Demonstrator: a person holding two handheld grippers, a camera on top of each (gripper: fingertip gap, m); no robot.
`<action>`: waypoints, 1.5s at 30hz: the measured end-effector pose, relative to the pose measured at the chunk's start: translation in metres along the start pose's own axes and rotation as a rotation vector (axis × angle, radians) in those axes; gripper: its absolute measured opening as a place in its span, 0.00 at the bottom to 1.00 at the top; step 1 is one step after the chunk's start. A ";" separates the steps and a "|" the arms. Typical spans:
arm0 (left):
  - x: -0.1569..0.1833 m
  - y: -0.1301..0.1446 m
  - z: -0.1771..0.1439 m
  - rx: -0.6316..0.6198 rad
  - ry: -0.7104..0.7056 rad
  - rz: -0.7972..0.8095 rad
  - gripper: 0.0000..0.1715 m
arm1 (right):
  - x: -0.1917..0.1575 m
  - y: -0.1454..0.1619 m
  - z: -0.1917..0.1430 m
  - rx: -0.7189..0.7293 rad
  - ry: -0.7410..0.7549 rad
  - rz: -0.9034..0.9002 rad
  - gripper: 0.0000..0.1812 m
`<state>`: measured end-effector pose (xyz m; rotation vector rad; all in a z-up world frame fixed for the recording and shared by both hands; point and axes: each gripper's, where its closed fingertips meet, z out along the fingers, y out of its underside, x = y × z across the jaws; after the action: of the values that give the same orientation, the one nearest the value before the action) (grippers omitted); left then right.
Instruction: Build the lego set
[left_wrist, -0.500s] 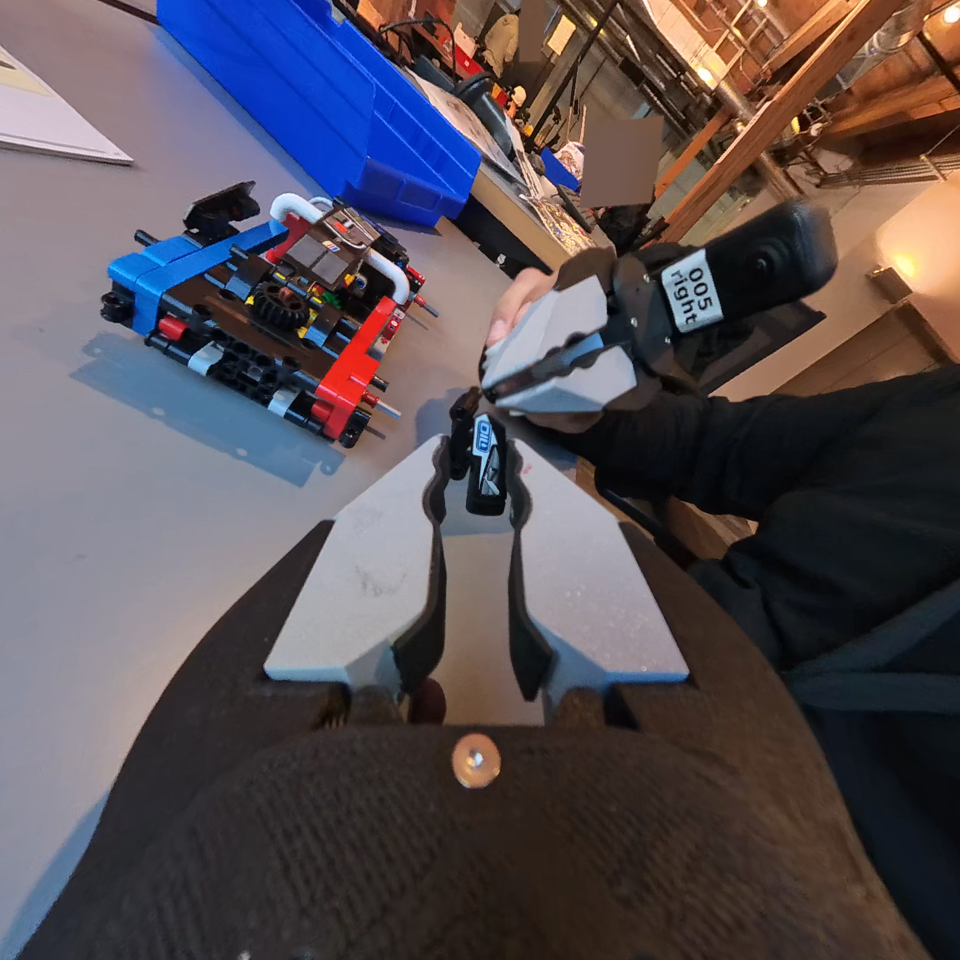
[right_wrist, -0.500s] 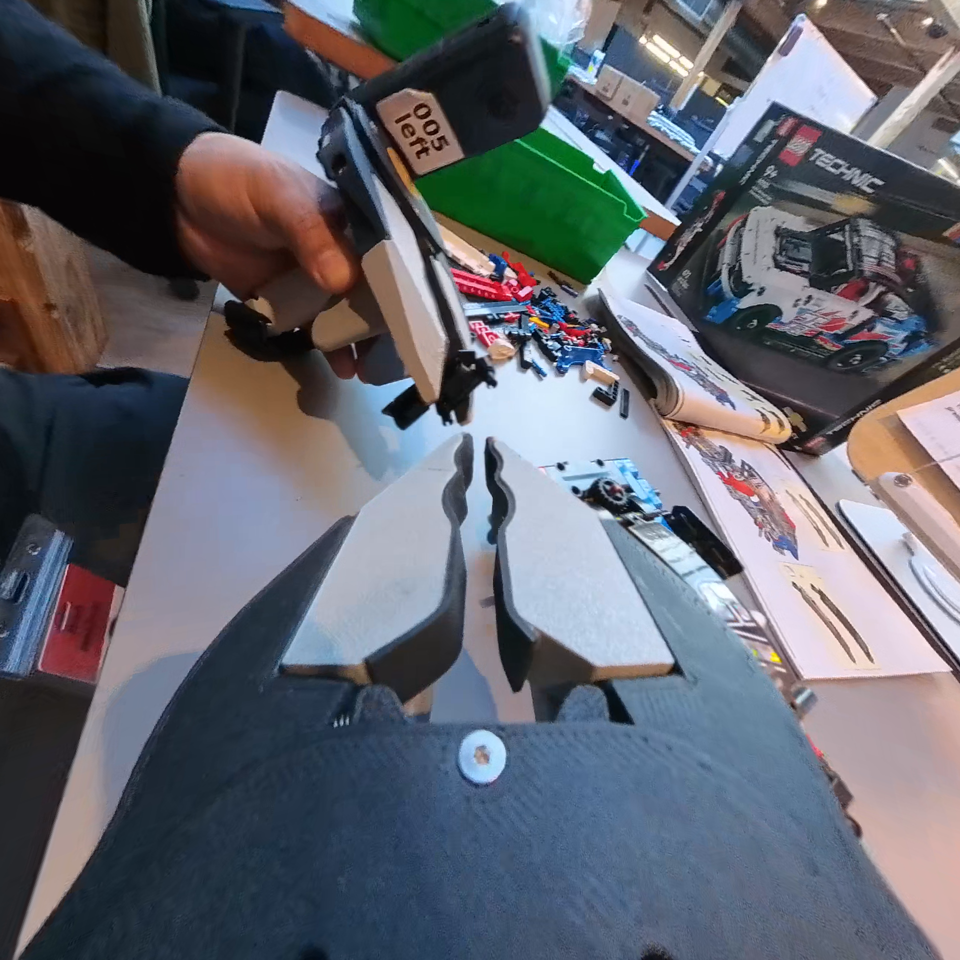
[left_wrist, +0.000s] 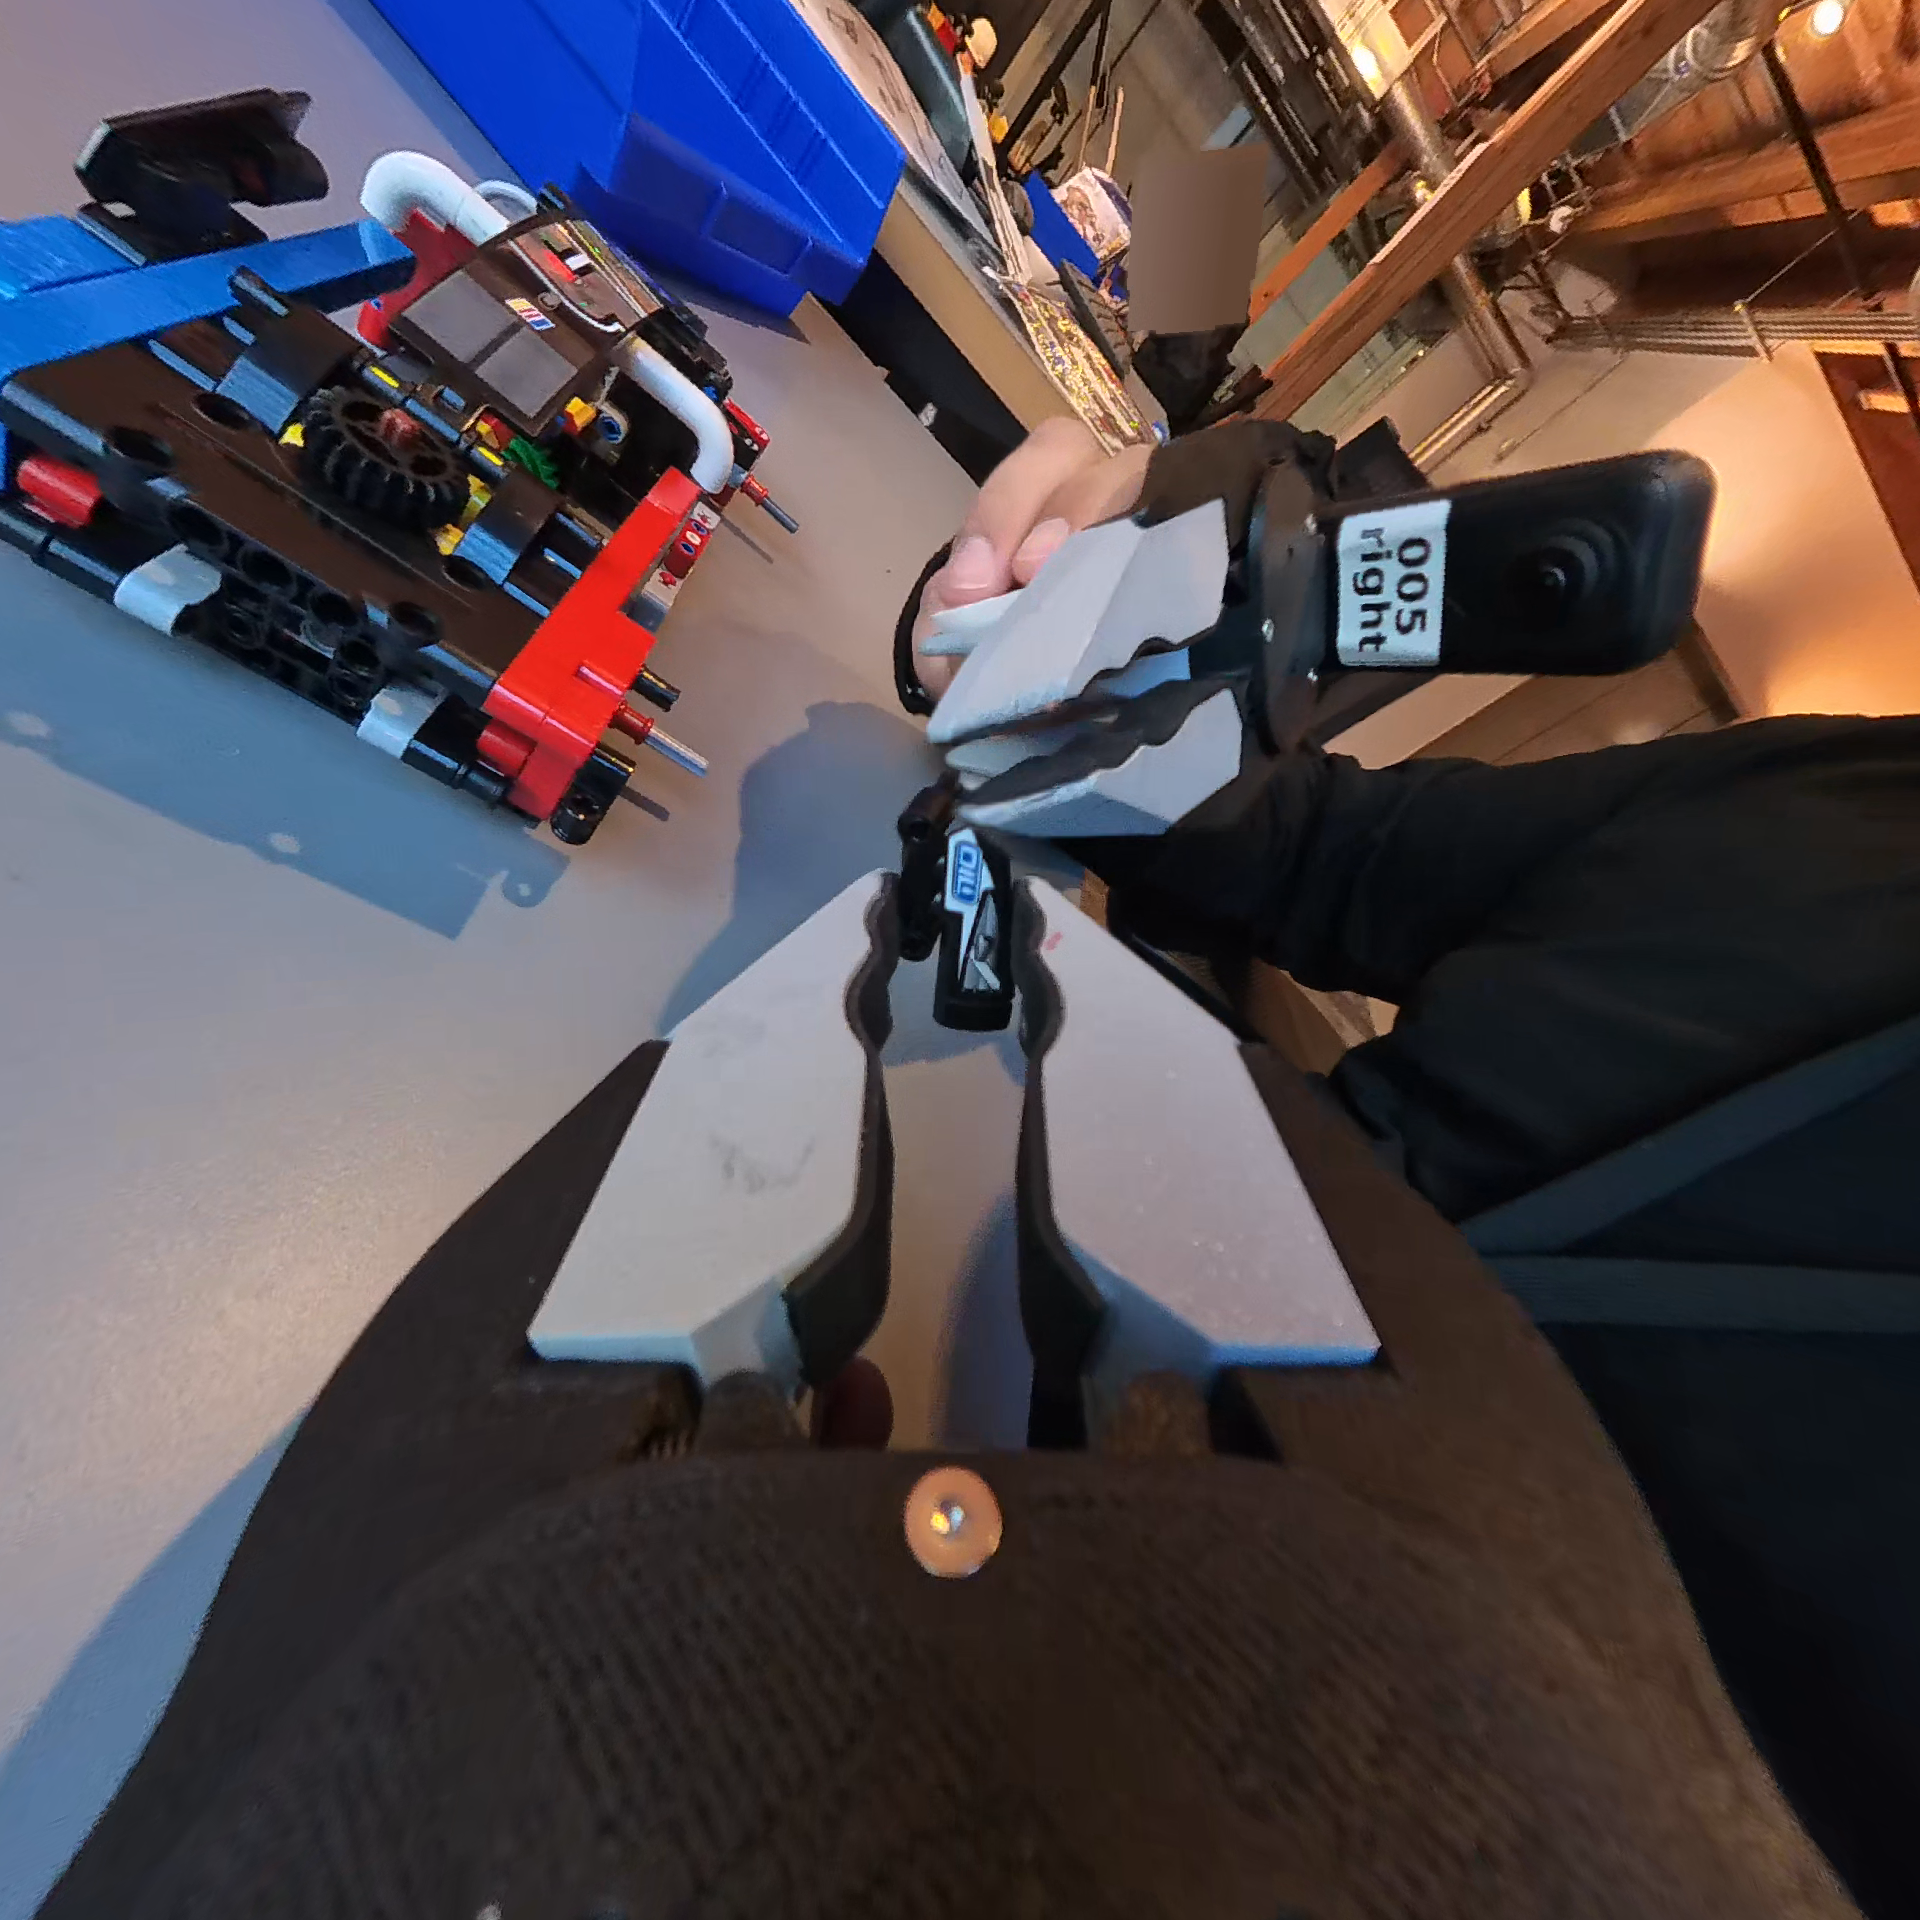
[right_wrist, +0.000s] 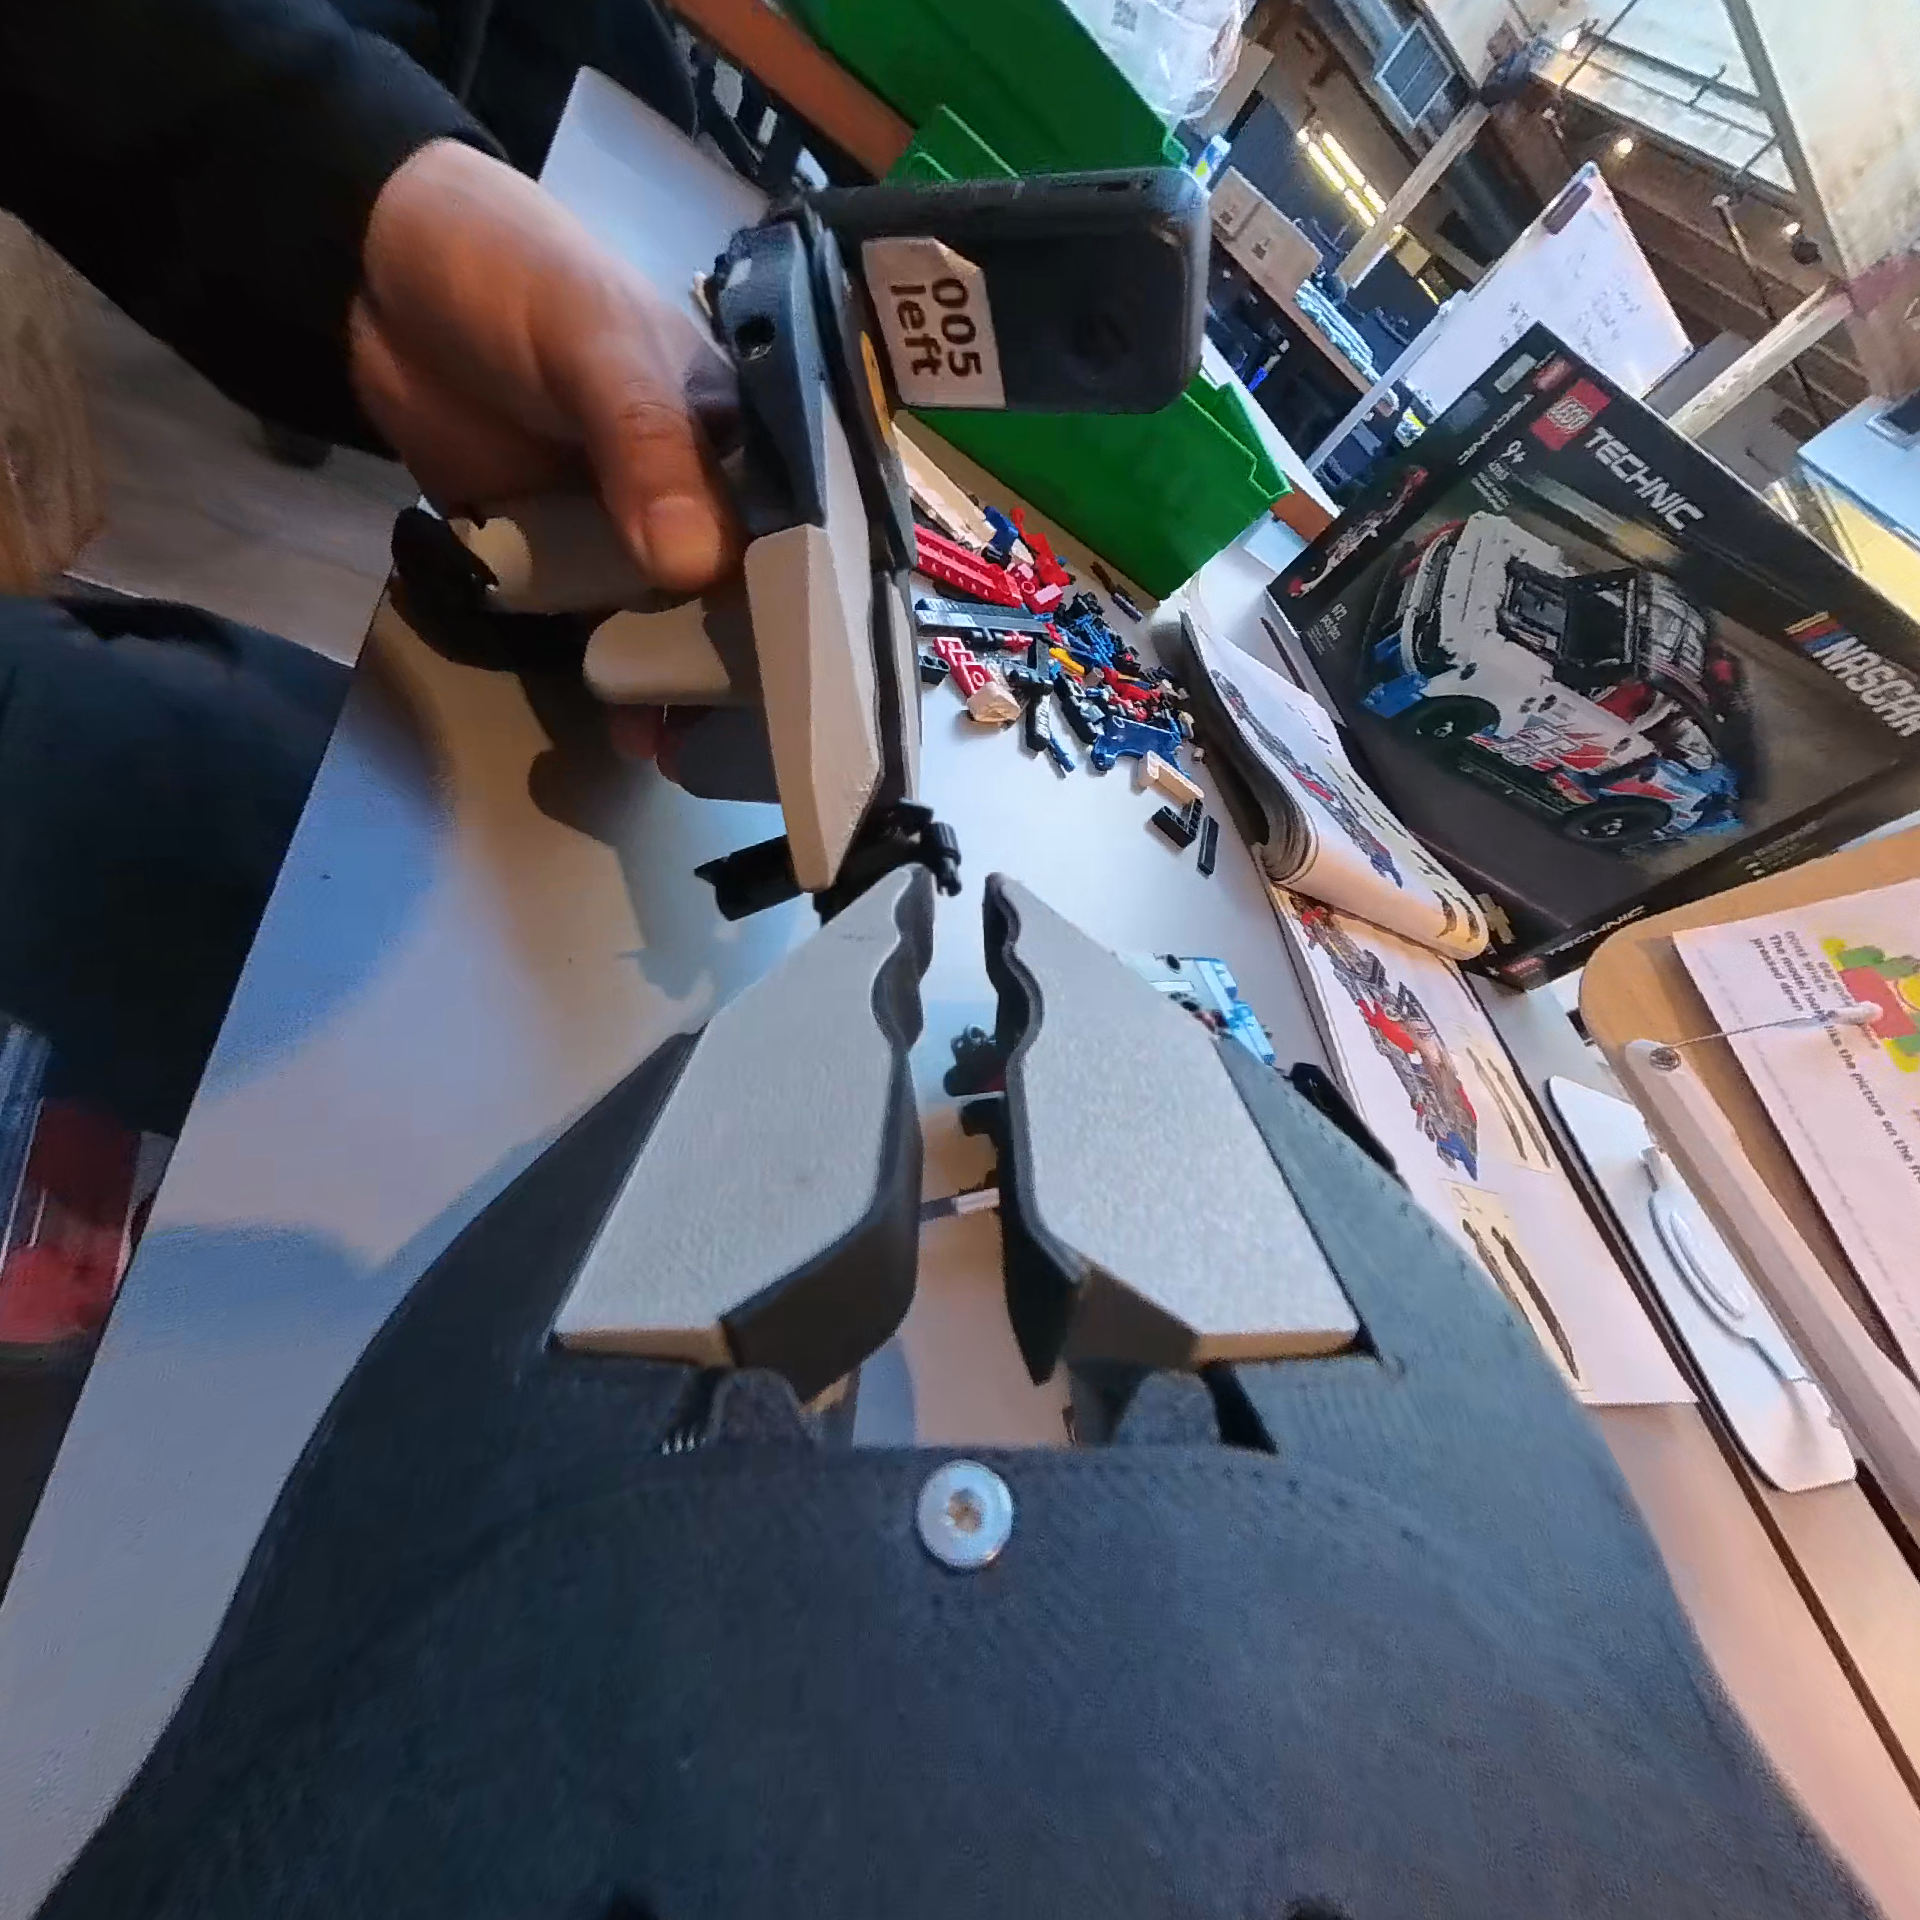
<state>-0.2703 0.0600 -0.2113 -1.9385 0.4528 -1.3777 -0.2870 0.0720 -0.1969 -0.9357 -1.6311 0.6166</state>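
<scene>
My left gripper (left_wrist: 956, 914) is shut on a small black lego piece (left_wrist: 971, 940) with a blue and white sticker and holds it above the grey table (left_wrist: 260, 1039). In the right wrist view the left gripper (right_wrist: 862, 847) hangs tips down, and the black piece (right_wrist: 914, 836) sticks out of them. My right gripper (right_wrist: 956, 894) is empty with its jaws a narrow gap apart. Its tips are right beside the piece; it also shows in the left wrist view (left_wrist: 951, 753). The partly built red, blue and black car model (left_wrist: 364, 499) lies on the table to the left.
A pile of loose lego pieces (right_wrist: 1060, 665), an open instruction booklet (right_wrist: 1330, 790) and the set's box (right_wrist: 1610, 644) lie beyond the grippers. A green bin (right_wrist: 1091, 457) stands behind the pile. A blue bin (left_wrist: 675, 135) stands behind the model.
Both grippers have come closer together, and the left one closer to the model. The right jaws have opened slightly. The left gripper still holds the black piece.
</scene>
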 end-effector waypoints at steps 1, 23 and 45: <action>0.000 0.000 0.000 0.001 0.005 -0.005 0.11 | -0.001 0.001 0.001 -0.009 0.000 -0.006 0.03; -0.002 0.004 0.001 -0.031 -0.043 0.050 0.11 | -0.004 0.003 0.002 0.011 -0.056 0.081 0.01; -0.004 0.017 0.005 -0.139 -0.083 0.118 0.11 | -0.016 0.007 0.002 0.001 -0.146 0.096 0.00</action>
<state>-0.2655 0.0526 -0.2277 -2.0376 0.6264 -1.2140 -0.2857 0.0625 -0.2114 -0.9917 -1.7223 0.7663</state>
